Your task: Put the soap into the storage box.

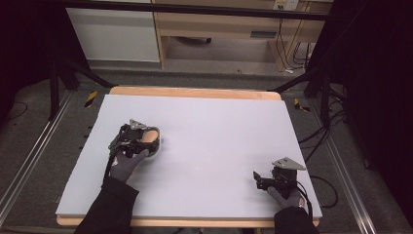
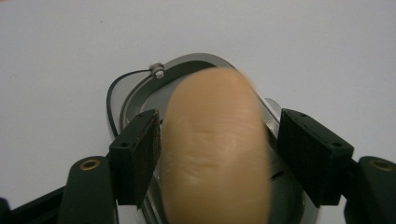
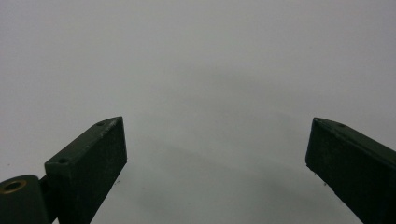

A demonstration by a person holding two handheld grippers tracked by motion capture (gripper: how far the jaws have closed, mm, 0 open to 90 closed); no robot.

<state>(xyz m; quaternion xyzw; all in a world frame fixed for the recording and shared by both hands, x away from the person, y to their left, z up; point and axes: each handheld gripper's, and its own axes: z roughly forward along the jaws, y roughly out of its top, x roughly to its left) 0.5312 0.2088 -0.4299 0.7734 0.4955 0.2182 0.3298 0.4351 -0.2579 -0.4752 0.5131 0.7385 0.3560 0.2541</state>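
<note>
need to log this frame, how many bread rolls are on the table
1: a tan bread roll between the left gripper's jaws, over a grey lidded dish on the table's left side. Others could be hidden under the hand.

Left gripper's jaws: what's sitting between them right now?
In the left gripper view, a tan bread roll lies between the left gripper's open jaws, over a grey dish; contact can't be judged.

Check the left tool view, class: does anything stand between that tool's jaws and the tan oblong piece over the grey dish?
Nothing visible does. The tan piece sits directly between the left tool's jaws, above the grey dish.
</note>
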